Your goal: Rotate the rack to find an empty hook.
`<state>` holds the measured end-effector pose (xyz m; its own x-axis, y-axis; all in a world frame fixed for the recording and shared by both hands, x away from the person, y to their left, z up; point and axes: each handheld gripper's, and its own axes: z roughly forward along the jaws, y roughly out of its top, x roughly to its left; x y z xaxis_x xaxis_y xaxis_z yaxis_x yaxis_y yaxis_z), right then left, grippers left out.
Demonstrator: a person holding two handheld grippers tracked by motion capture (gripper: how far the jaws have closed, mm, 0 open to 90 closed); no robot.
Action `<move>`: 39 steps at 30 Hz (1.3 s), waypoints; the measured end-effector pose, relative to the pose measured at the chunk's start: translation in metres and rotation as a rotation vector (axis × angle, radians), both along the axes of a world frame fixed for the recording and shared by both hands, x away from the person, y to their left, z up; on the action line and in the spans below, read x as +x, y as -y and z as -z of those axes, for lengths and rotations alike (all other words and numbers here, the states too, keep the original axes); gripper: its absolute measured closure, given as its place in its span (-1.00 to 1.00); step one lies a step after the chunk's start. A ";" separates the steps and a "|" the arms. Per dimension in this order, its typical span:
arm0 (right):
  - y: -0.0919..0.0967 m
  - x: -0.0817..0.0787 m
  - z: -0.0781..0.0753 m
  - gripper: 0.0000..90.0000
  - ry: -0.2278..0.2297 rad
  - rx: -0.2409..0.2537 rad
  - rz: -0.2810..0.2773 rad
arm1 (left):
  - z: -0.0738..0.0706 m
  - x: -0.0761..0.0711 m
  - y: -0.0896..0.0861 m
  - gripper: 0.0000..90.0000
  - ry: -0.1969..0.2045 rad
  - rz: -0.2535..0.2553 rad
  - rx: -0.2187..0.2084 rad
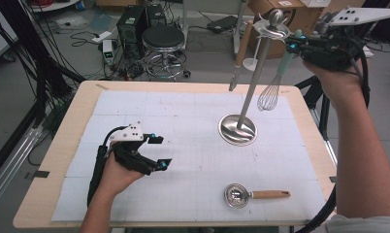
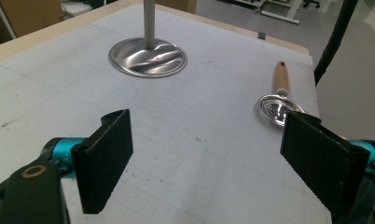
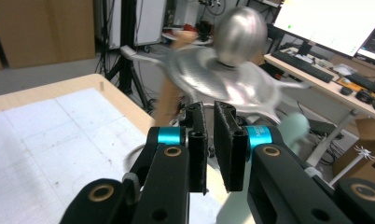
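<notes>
The high view looks down the table; both gripper views share the metal stand [image 1: 253,87].

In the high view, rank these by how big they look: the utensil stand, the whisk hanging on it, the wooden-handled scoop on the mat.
1. Utensil stand, by far the tallest.
2. Whisk.
3. Scoop.
Whisk and scoop look close in length, and the scoop lies nearer the camera, so their order is unsure.

A round black stool [image 1: 162,39] stands on the floor beyond the far edge of the table [image 1: 52,162], a black box [image 1: 131,23] just left of it (cables trail around), cardboard boxes [image 1: 285,14] farther right.
</notes>
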<state>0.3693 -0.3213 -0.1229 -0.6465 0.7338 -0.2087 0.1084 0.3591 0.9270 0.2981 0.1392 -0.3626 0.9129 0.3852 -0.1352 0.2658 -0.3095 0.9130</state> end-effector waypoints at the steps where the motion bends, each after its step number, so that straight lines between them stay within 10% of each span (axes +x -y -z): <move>1: -0.003 0.000 0.000 0.85 0.010 -0.012 -0.012 | 0.000 0.000 0.000 -0.61 -0.001 0.007 0.003; 17: -0.011 -0.004 0.006 0.76 0.000 -0.020 -0.043 | 0.000 -0.001 0.000 -0.61 -0.004 0.009 0.002; 39: -0.005 -0.021 0.055 0.45 -0.043 0.052 -0.165 | 0.001 -0.001 0.002 -0.61 -0.005 0.013 0.011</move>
<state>0.3480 -0.3165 -0.1775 -0.7667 0.6259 -0.1431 0.0917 0.3274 0.9404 0.2974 0.1367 -0.3633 0.9172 0.3747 -0.1358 0.2663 -0.3226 0.9083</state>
